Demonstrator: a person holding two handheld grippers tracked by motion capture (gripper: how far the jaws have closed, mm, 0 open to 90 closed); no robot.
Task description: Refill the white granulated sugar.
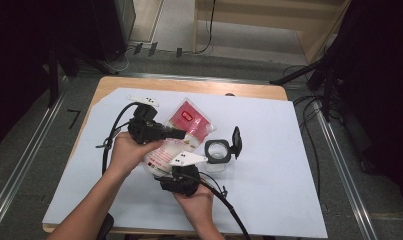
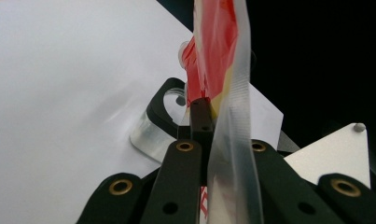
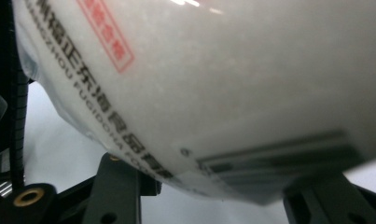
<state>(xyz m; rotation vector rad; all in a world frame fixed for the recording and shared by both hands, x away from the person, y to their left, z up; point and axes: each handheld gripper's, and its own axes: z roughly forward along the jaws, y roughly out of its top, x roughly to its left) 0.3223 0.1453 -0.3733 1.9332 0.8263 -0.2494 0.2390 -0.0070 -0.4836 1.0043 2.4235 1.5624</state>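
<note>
In the high view, mid-frame, the left gripper (image 1: 176,133) pinches the red-and-white bag (image 1: 189,131), the right gripper (image 1: 181,172) below it, a clear container (image 1: 218,152) just right. The left gripper view shows jaws clamped on the bag's clear edge (image 2: 232,135). The right gripper view shows the bag's white belly (image 3: 223,93) between parted jaws; whether they press it I cannot tell.

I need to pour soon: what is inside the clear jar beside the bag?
The clear jar looks empty, its black lid flipped open; the bottom is too small to be sure.
</note>
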